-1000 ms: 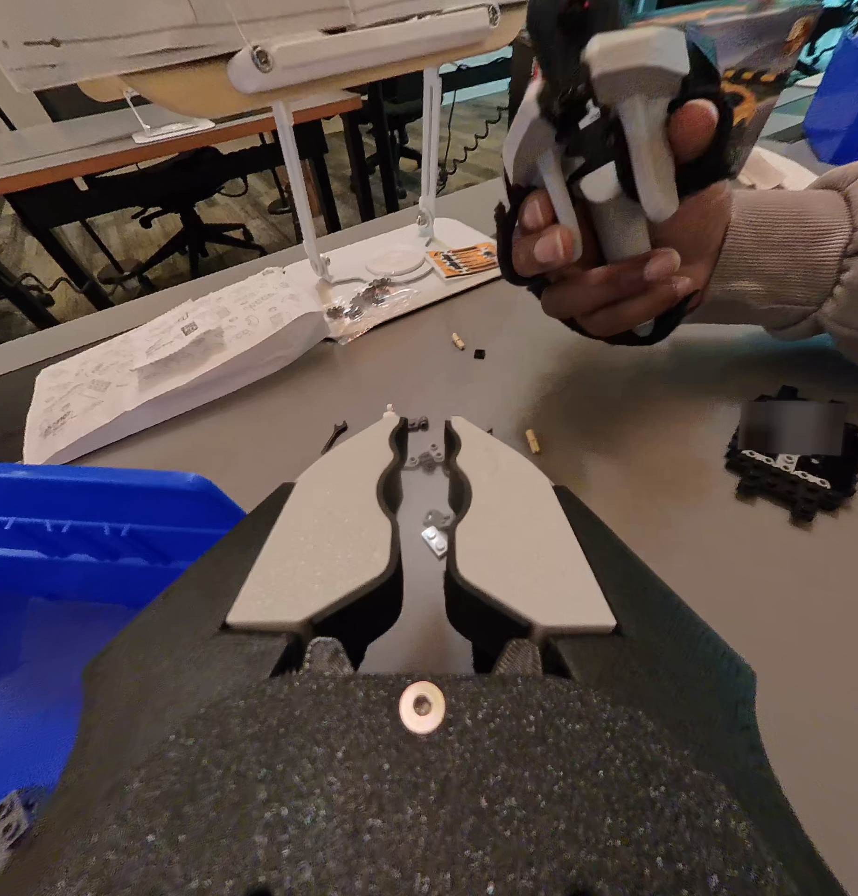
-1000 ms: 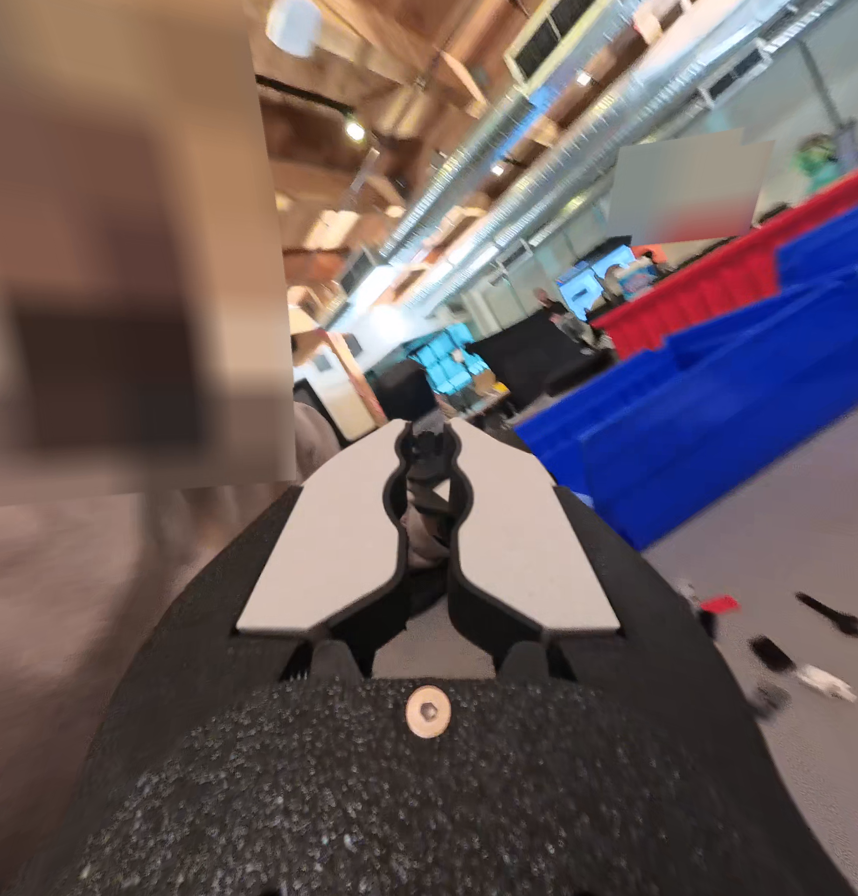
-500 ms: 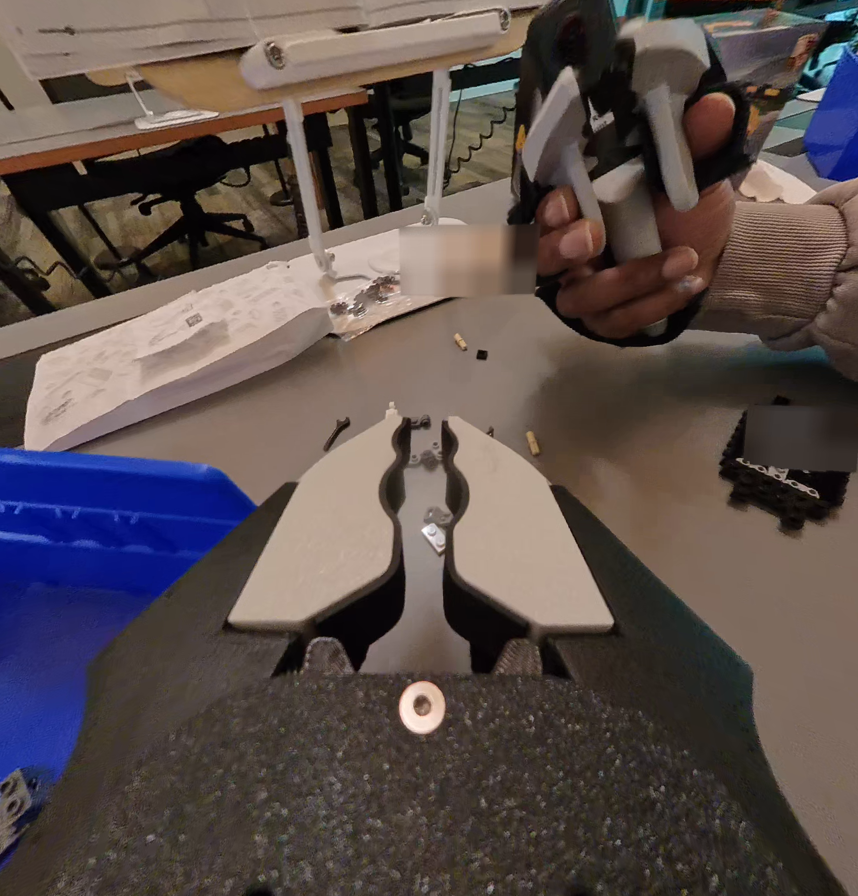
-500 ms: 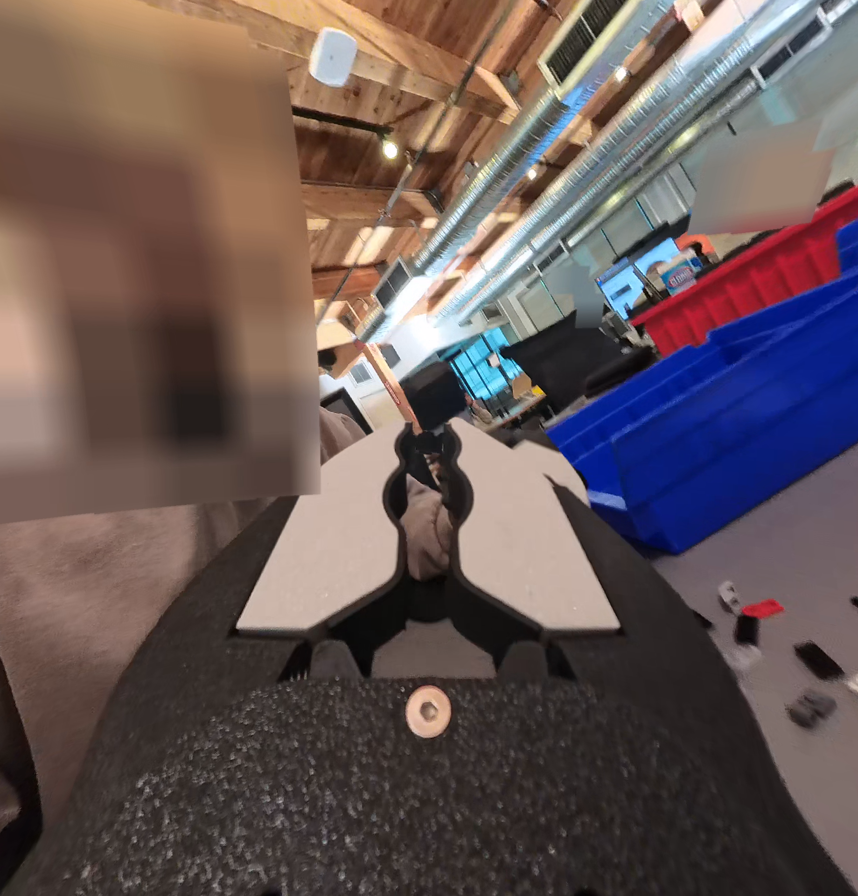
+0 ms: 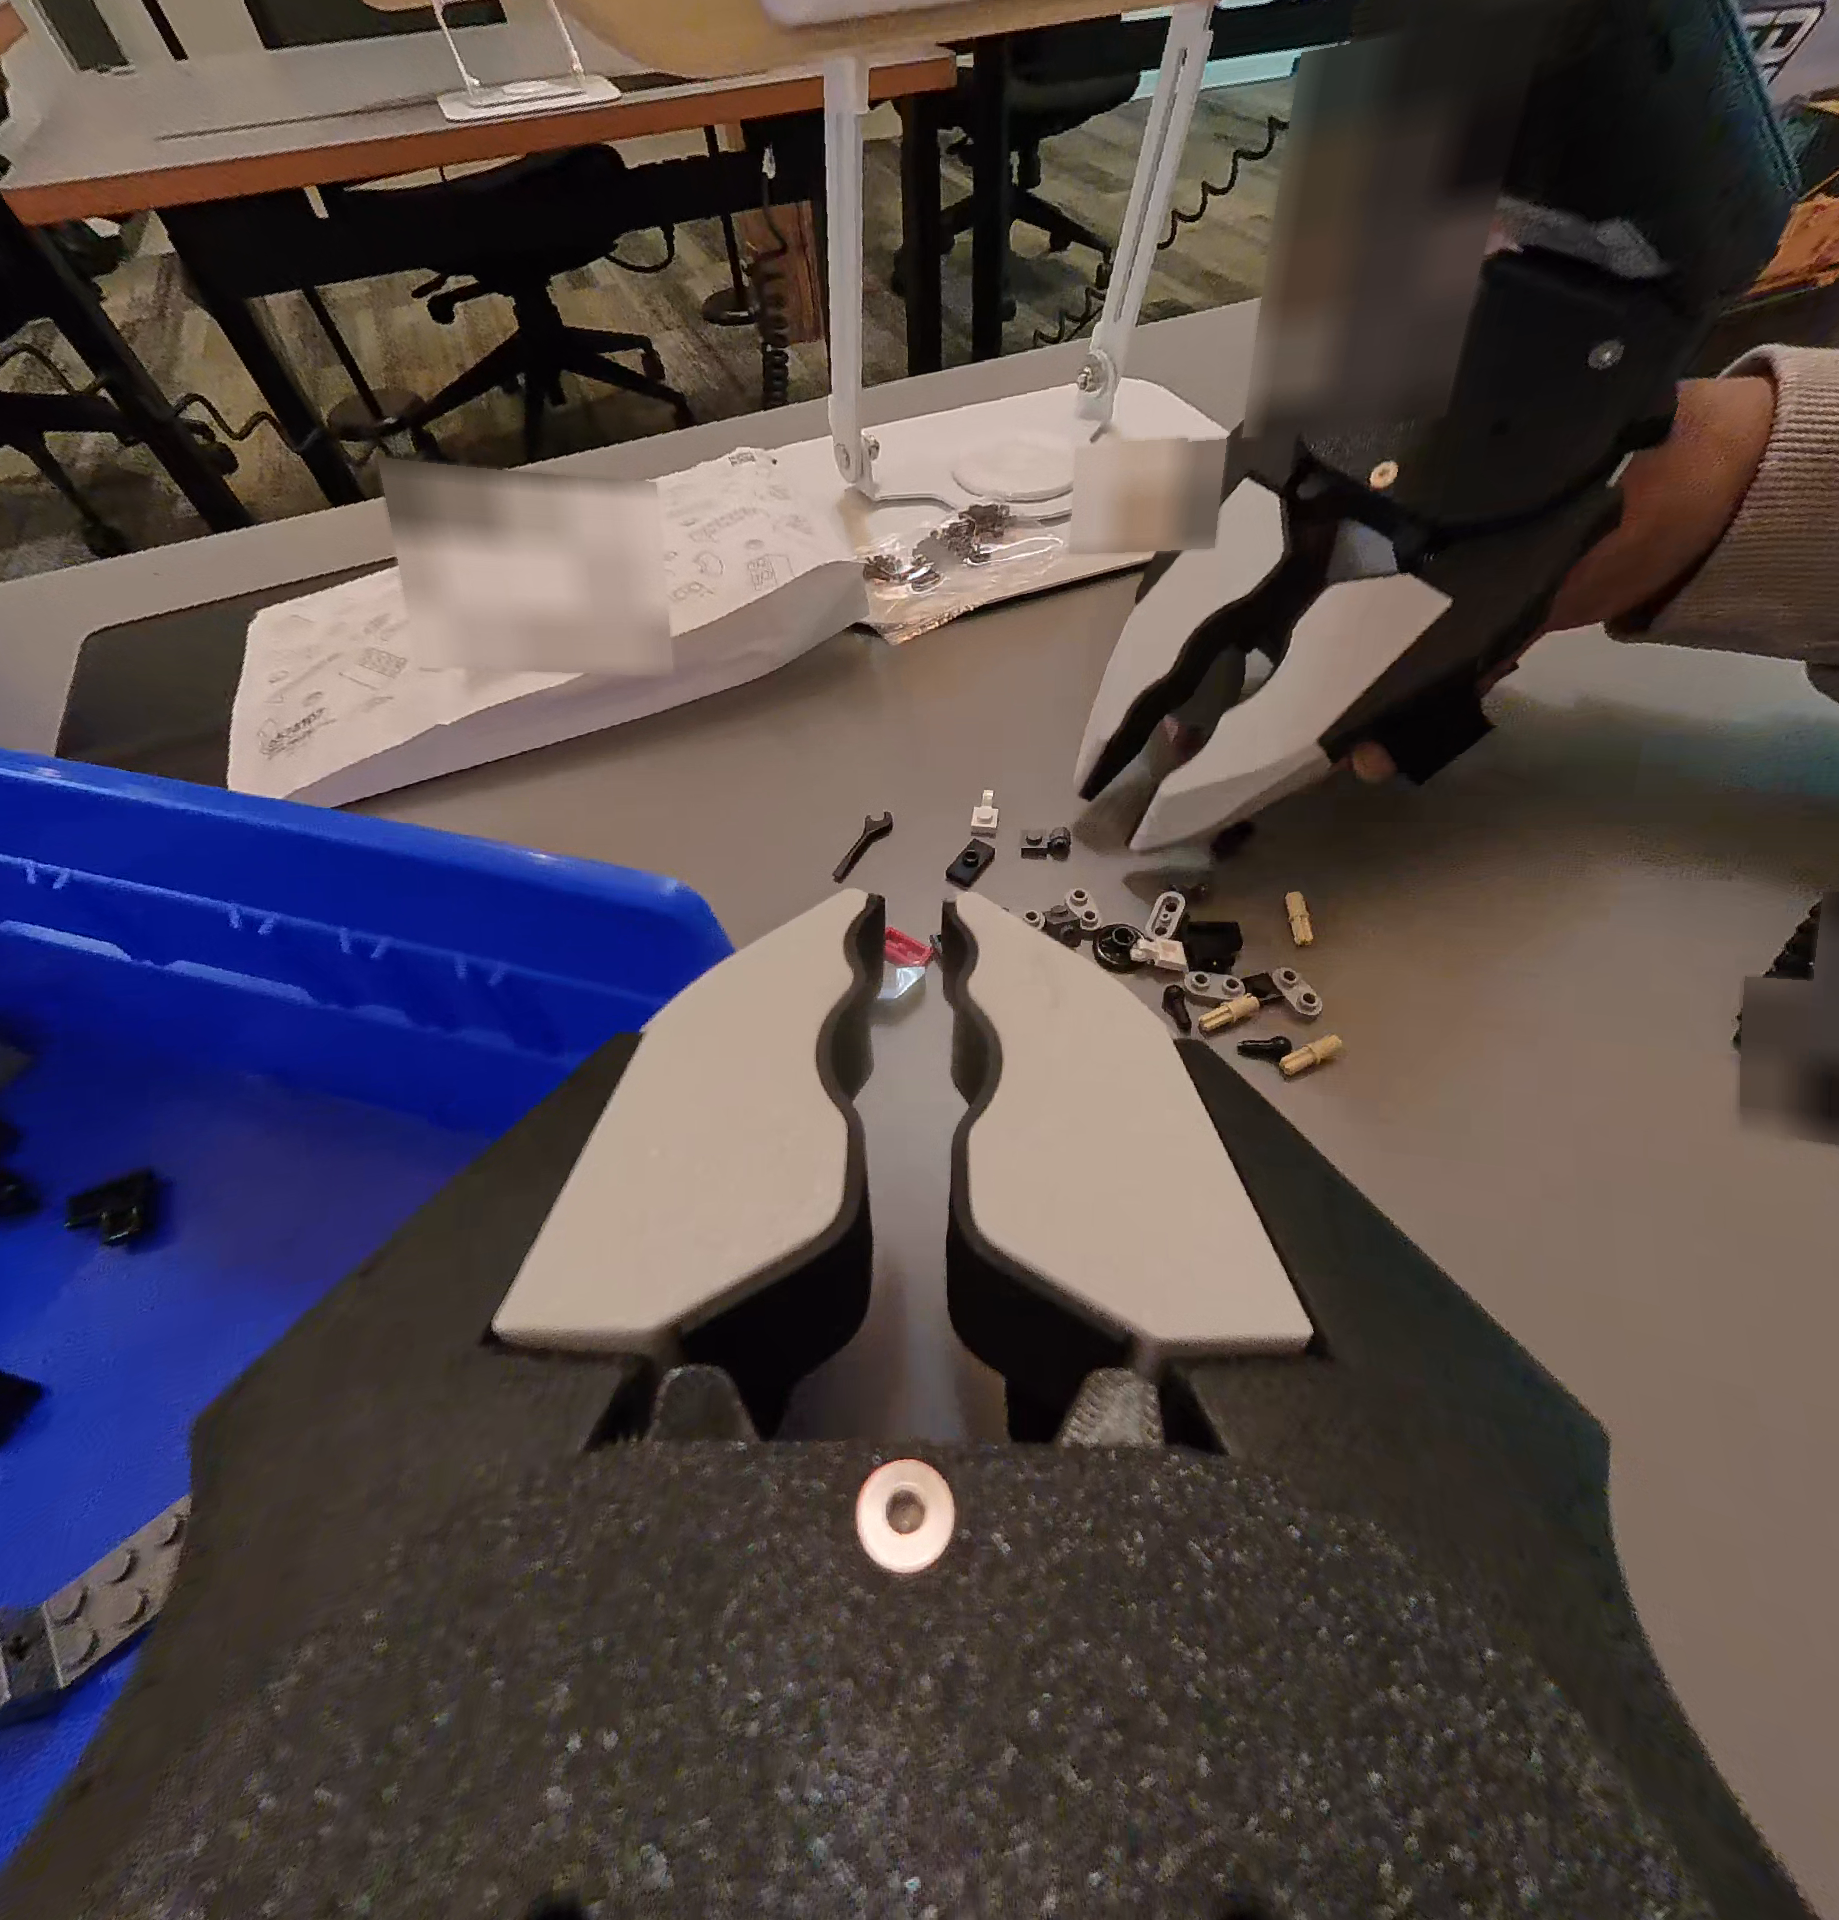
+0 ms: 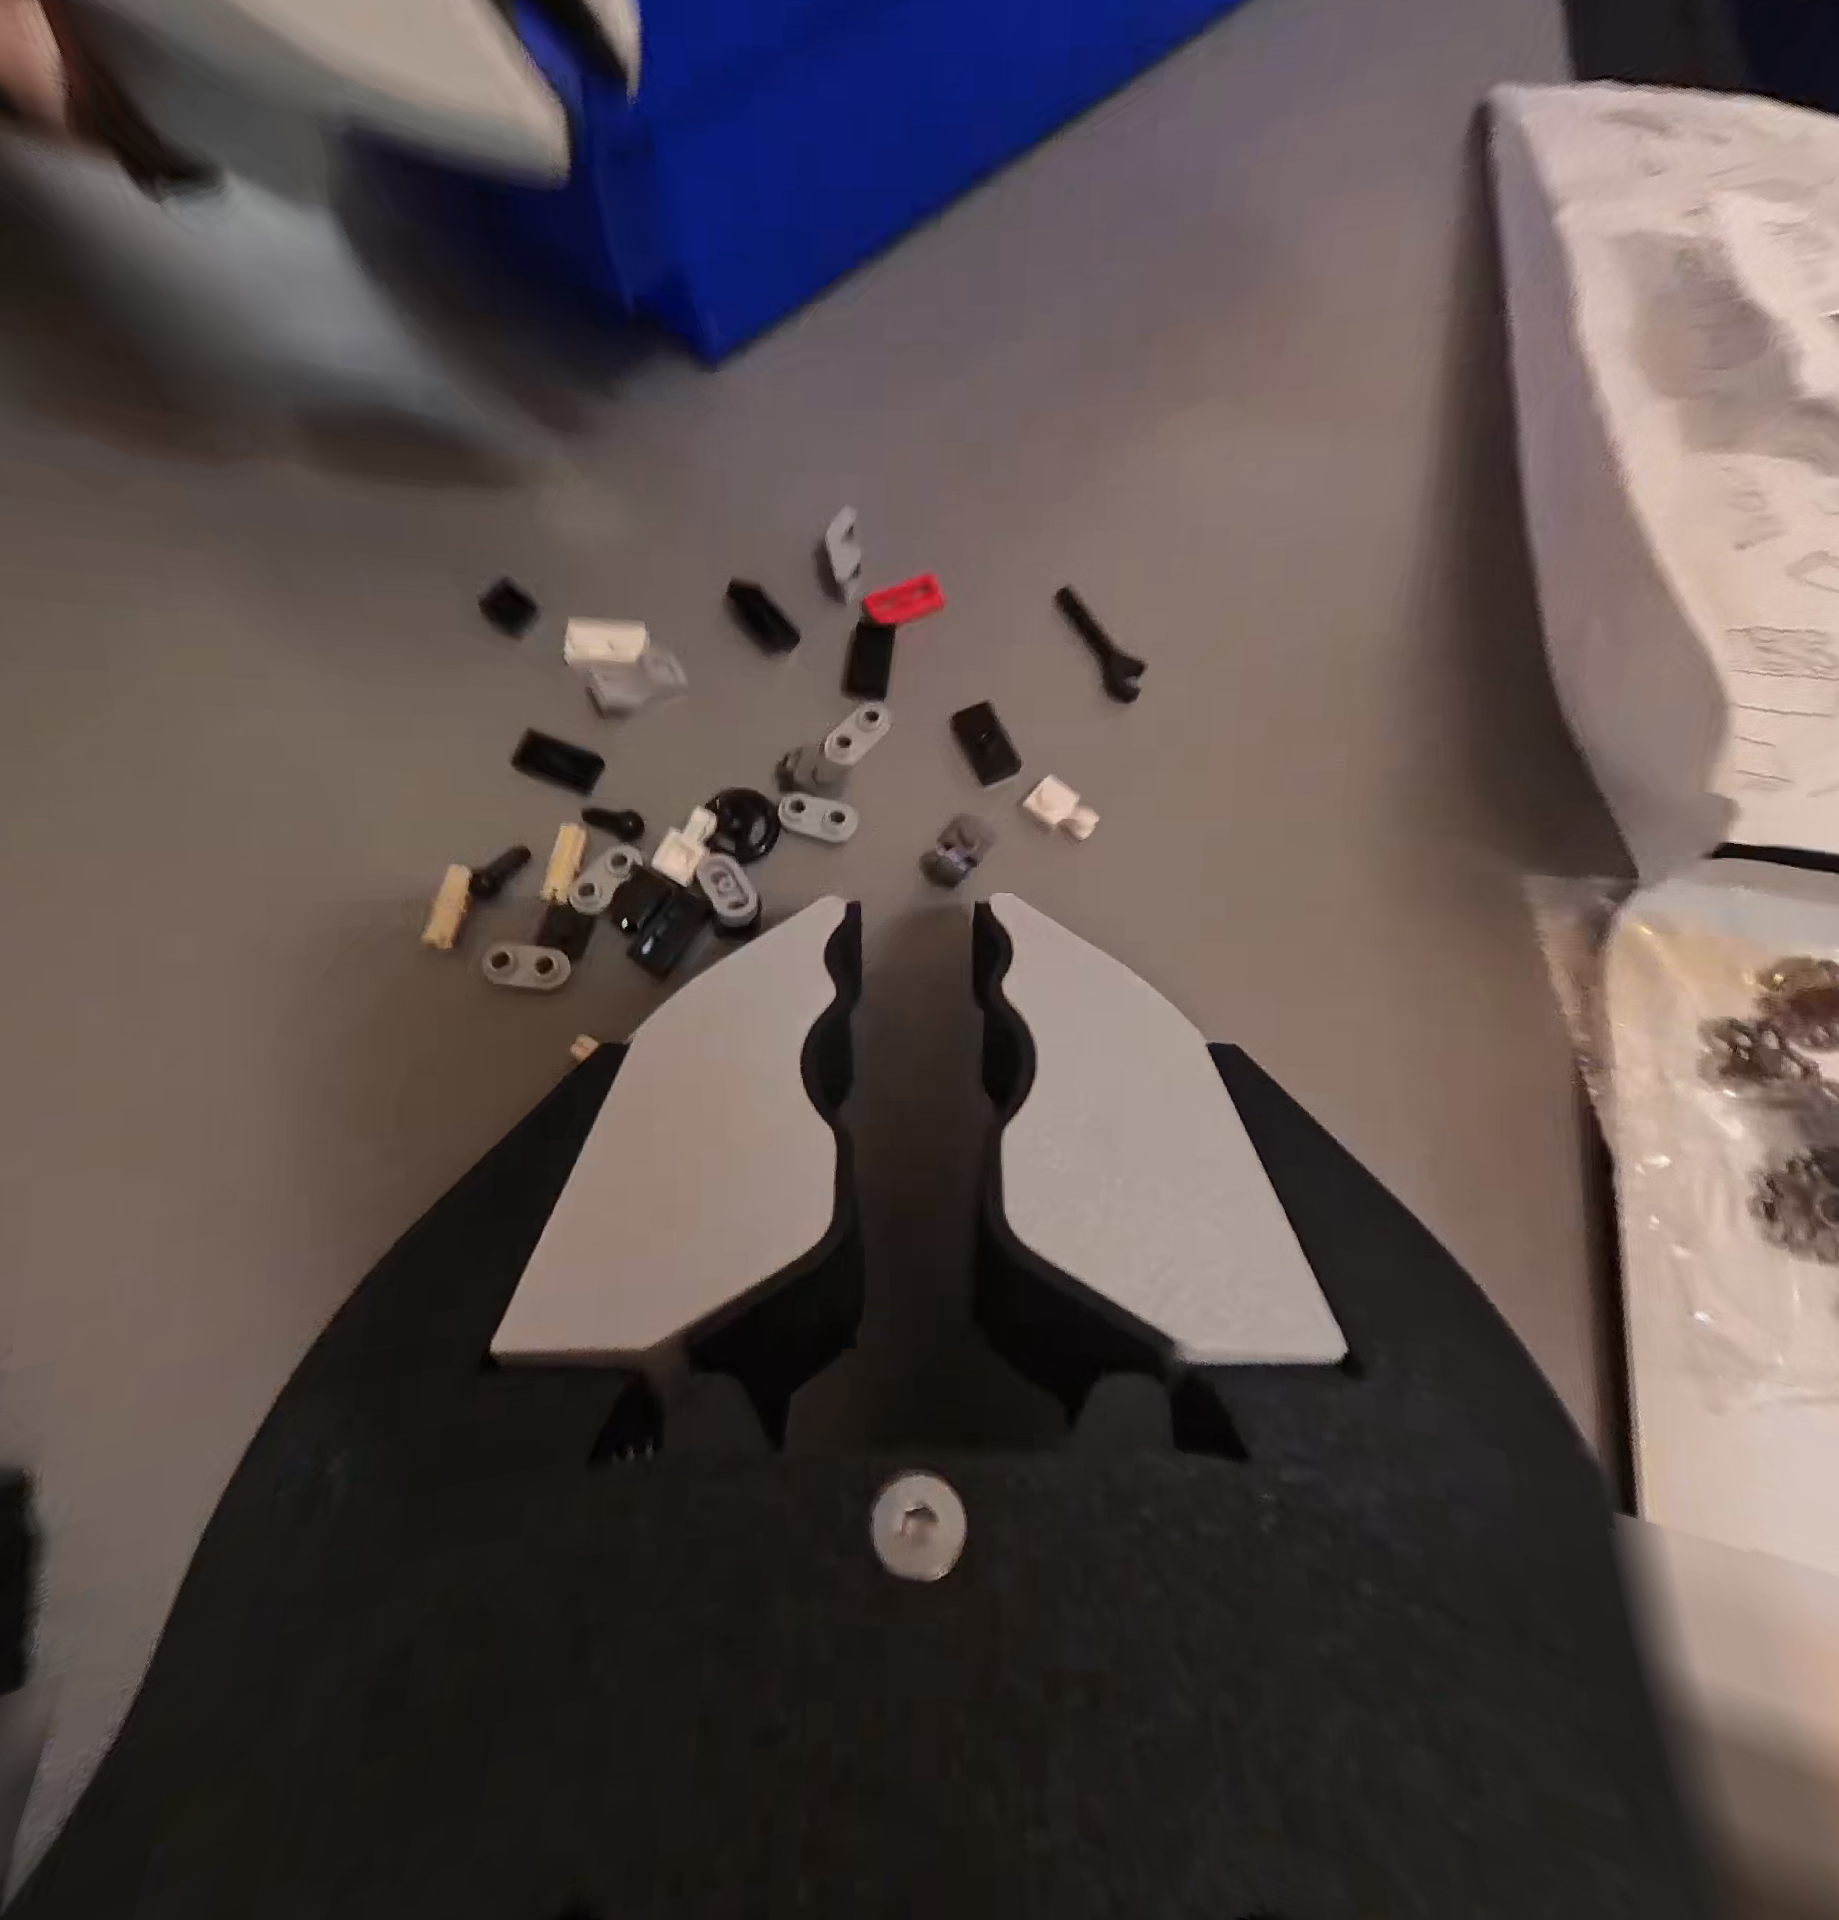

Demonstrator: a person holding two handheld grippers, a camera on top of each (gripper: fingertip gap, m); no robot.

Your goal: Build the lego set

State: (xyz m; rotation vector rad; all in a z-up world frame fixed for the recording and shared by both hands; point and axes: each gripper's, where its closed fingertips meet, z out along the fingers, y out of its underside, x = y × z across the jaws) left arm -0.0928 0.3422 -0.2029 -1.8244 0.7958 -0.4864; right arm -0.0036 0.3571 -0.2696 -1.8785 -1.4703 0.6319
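Observation:
Several small loose Lego pieces [image 6: 686, 831] lie scattered on the grey table [image 6: 219, 831], among them a red plate [image 6: 902, 600] and a black wrench piece [image 6: 1100, 644]. My right gripper [image 6: 917, 906] is open and empty, with its tips low just short of the pile. In the left wrist view it [image 5: 1117, 821] points down at the table beside the pieces [image 5: 1185, 966]. My left gripper [image 5: 910, 909] is empty, its jaws a narrow gap apart, and the red plate [image 5: 902, 943] shows between the tips. The wrench piece [image 5: 861, 844] lies just beyond.
A blue bin [image 5: 271, 1039] holding a few pieces sits at the left, also visible in the right wrist view [image 6: 842, 156]. An instruction booklet [image 5: 541, 665] and a clear bag of parts [image 5: 946, 561] lie at the back. A black part-built model [image 5: 1803, 951] sits at the right edge. There is about 12 cm between the tips of the two grippers.
The right gripper swung down from pointing up in the air to the loose pieces on the table, and its jaws opened wider. The left gripper drew back and to the left.

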